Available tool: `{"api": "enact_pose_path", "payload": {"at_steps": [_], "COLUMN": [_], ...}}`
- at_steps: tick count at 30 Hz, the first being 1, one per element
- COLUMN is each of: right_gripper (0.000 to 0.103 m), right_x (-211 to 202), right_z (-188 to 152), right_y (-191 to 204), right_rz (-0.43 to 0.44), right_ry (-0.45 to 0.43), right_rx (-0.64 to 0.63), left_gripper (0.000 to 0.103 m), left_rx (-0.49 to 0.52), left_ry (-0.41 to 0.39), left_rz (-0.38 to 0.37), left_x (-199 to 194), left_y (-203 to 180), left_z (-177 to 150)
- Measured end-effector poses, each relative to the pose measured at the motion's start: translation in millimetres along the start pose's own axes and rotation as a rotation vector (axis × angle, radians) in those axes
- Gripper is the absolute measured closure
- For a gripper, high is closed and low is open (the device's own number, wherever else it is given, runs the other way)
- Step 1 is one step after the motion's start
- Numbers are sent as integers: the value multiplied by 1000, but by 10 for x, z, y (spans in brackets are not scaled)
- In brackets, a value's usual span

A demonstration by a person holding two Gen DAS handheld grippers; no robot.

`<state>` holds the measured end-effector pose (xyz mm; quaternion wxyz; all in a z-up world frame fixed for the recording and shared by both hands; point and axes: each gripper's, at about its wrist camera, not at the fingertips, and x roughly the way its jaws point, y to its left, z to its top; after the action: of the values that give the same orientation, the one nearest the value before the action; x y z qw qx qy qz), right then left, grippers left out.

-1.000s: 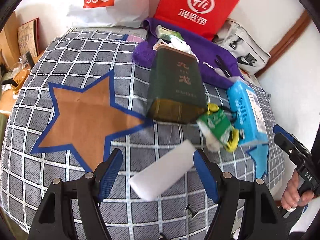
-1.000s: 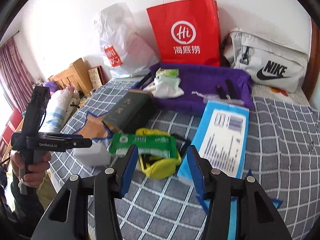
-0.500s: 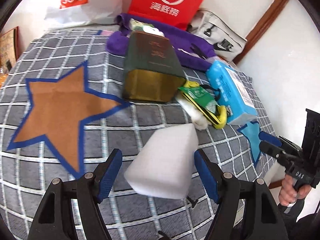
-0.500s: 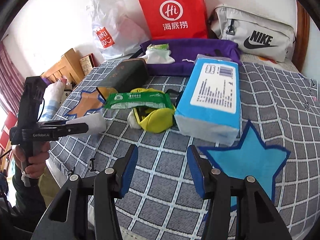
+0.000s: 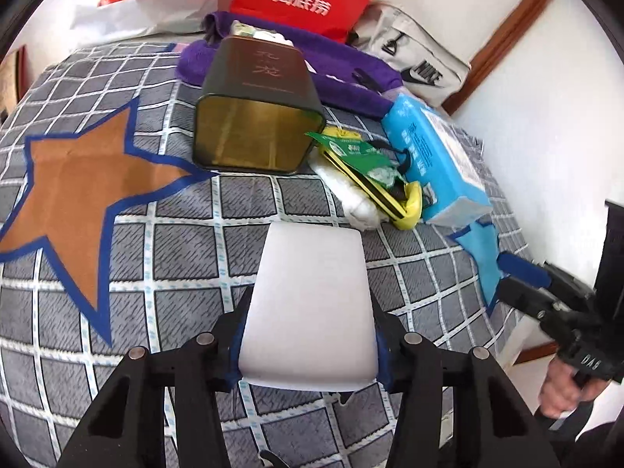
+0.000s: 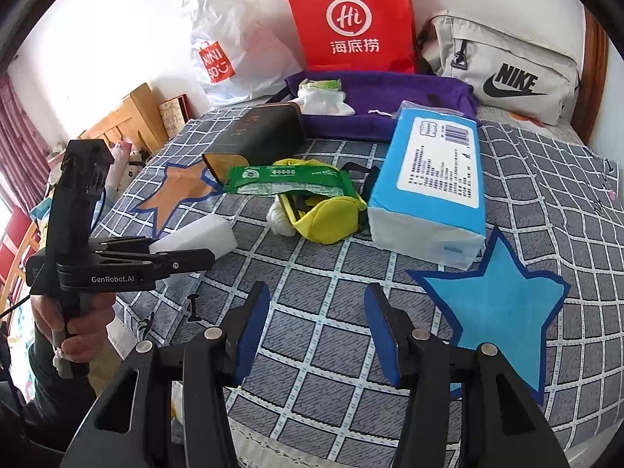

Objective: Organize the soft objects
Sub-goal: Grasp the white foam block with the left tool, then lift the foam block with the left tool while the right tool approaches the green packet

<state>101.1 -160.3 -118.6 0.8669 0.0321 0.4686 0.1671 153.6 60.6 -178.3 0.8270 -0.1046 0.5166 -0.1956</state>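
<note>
A white foam sponge (image 5: 312,273) lies on the checked bedspread (image 5: 187,241). My left gripper (image 5: 312,304) is closing on it, and its blue pads touch the block's two long sides. In the right wrist view the same sponge (image 6: 202,234) shows inside the left gripper (image 6: 179,251), held by a hand at the bed's left edge. My right gripper (image 6: 316,292) hangs open over bare bedspread beside a blue star patch (image 6: 499,300), nothing between its fingers. A yellow pouch (image 6: 327,214), a green wipes packet (image 6: 284,179) and a white cloth wad (image 6: 279,222) lie mid-bed.
A dark green tin (image 5: 253,117) lies on its side, with a blue tissue pack (image 6: 433,179) to its right. Along the wall stand a purple bag (image 6: 390,93), a red paper bag (image 6: 351,19), a white plastic bag (image 6: 234,50) and a Nike pouch (image 6: 503,70). The bed edge runs near both grippers.
The left gripper moved forward and down over the sponge and narrowed from wide apart until its pads met the sponge's sides. The right gripper drew back from the pouch toward the blue star, still open.
</note>
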Motion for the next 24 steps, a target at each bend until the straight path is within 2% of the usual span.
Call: {"api": "enact_pose_path", "payload": {"at_steps": [3, 9, 19, 24], "right_gripper": [53, 53, 53, 53], "right_x": [26, 87, 348, 653], "right_z": [13, 68, 346, 478], "right_y": [68, 179, 603, 696], "right_rz": [-14, -27, -90, -115], "right_ry": [-1, -19, -86, -74], "right_rx": [-15, -41, -240, -286], "left_gripper": [55, 55, 55, 55], "left_rx": [9, 30, -72, -114], "left_ry": [-43, -66, -50, -44], "left_rz": [96, 274, 232, 191], "left_x": [-97, -173, -254, -243], "left_y": [-8, 24, 326, 403], "left_z": [-17, 19, -9, -49]}}
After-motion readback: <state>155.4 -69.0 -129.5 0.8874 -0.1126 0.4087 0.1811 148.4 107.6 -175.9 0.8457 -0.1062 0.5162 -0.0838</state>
